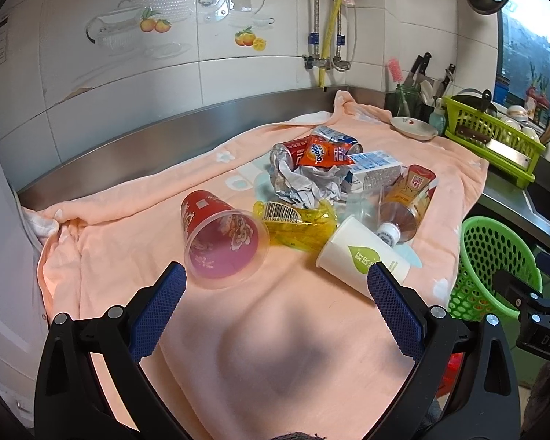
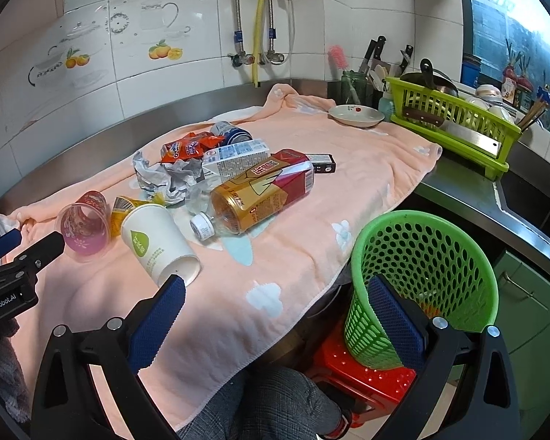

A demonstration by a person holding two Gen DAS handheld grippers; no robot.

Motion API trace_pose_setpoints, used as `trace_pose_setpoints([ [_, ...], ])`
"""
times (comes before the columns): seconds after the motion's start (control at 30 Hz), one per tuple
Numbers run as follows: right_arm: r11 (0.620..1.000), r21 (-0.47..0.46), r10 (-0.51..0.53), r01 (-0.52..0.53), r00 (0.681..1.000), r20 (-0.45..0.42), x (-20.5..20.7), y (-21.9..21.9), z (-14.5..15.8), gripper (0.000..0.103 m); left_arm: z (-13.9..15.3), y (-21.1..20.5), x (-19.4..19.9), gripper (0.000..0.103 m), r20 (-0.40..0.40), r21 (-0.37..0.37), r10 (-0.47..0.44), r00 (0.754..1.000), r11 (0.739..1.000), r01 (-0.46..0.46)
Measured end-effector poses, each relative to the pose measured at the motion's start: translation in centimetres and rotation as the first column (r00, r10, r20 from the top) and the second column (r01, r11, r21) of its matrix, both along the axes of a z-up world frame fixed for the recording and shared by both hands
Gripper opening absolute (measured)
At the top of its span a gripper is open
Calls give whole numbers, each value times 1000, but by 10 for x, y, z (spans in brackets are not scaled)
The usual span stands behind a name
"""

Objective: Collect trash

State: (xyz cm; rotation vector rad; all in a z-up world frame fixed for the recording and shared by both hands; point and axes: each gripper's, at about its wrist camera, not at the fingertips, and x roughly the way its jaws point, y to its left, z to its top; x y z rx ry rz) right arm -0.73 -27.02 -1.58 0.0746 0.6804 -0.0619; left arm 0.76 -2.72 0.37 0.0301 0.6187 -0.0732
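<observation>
Both sets of jaws stand wide open and hold nothing. The left gripper (image 1: pixel 275 282) hovers above the near edge of the counter, its blue ribbed pads framing a red plastic cup (image 1: pixel 222 244) on its side, mouth toward the camera. The right gripper (image 2: pixel 275 293) hangs at the counter's right edge, half over the green mesh basket (image 2: pixel 421 275), which stands on a red stool (image 2: pixel 366 374) below.

The trash lies clustered mid-counter on a soft peach towel (image 1: pixel 293 348). The red cup looks thin, light and springy; pinching its rim should hold it, though it would likely buckle. The white paper cup (image 2: pixel 157 242) beside it, also on its side, is stiffer and matte, best taken across the wall near the mouth. The capped bottle (image 2: pixel 260 194) with its glossy label seems nearly empty, smooth and liable to roll or slip; the neck gives the surest grip. Behind sit crumpled paper (image 1: pixel 304 183), soft and crushable, a yellow film wrapper (image 1: pixel 297 223), an orange sachet (image 1: pixel 324 154), a small carton (image 1: pixel 374 172) and dented cans (image 1: pixel 293 146)
</observation>
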Motion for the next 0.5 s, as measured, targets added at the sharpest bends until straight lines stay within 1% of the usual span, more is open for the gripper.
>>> trace_pose_setpoints([
  [0.5,1000,8,-7,7,1000,-7,2,-5,-3,97,2,-5,7,98,-4,4,-6,1000,1000,6],
])
